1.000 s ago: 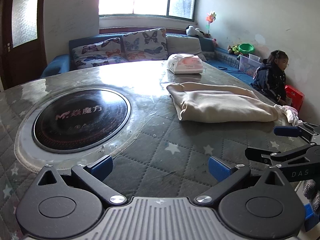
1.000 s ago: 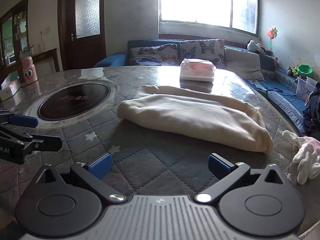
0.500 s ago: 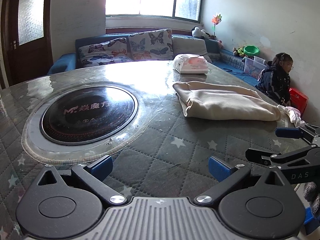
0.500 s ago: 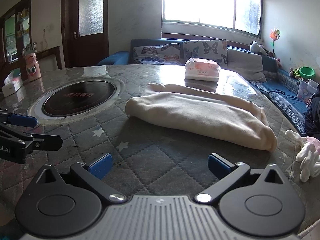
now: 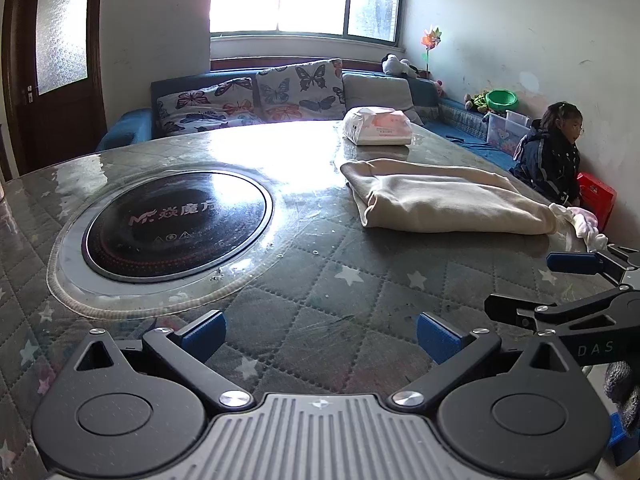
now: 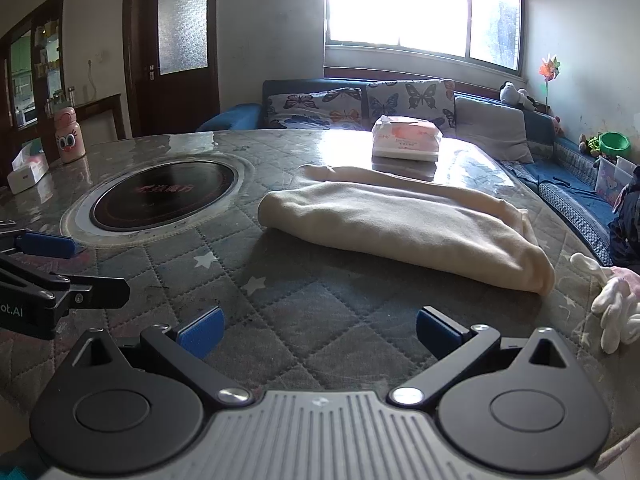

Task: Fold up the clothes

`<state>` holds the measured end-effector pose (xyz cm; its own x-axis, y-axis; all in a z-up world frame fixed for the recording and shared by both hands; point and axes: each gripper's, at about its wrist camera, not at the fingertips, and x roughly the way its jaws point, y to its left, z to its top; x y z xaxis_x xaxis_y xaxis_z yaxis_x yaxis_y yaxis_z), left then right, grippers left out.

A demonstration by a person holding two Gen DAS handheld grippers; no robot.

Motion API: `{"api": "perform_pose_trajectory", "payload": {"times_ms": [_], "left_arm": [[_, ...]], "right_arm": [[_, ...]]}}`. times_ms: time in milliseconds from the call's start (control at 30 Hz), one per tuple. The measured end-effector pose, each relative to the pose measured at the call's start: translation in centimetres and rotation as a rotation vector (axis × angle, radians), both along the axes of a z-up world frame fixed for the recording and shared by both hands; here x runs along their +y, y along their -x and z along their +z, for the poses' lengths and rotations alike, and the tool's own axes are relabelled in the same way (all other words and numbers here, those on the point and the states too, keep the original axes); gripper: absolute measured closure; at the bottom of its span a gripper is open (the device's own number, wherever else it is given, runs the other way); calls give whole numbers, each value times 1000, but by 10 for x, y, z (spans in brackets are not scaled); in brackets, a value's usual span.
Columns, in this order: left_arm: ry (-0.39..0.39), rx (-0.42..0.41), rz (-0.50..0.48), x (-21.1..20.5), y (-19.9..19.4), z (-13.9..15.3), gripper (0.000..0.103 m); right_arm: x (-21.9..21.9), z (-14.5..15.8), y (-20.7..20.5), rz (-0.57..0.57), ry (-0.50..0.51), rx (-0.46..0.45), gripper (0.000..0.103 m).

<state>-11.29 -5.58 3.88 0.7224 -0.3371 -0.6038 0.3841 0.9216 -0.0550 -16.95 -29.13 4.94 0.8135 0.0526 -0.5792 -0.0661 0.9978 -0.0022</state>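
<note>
**Reaching for a soft cream garment with both claws spread and empty**

Facing you across a round table covered in dark quilted star-print cloth under clear plastic (image 6: 304,280) lies a cream-coloured knit garment, folded into a long soft bundle (image 6: 404,228). In the right wrist view it sits at about 1 o'clock, running from a rounded end near the centre out toward the table's edge at 3 o'clock. In the left wrist view the same bundle (image 5: 444,200) lies at about 2 o'clock, well apart from your fingers.

Your left gripper (image 5: 320,330) is spread wide with nothing between its blue pads. Your right gripper (image 6: 318,330) is likewise wide and empty. Both hang above the near part of the table, short of the cloth.

Expect the garment to be light, limp and thick in its layers. It will likely sag and unroll if lifted from one point, and it may slide on the glossy plastic. Judged from its shape, the best holds are the two ends: the rounded end toward the centre for your left, the tapered end near the rim for your right. Pinch all the layers, not only the top one.

A round black induction hob set into the table (image 5: 176,220) lies at 11 o'clock, a white and pink pack of tissues (image 6: 406,142) sits beyond the garment, and a pale glove (image 6: 612,304) rests at the rim just beside the bundle's tapered end.
</note>
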Motion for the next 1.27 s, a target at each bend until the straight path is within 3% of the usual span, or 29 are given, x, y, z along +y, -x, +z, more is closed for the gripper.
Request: {"api": "perform_pose_trajectory", "payload": {"times_ms": [1267], "left_arm": [[-27, -23, -46, -22, 5, -4, 0]], "right_arm": [[-6, -7, 11, -52, -20, 35, 0]]}}
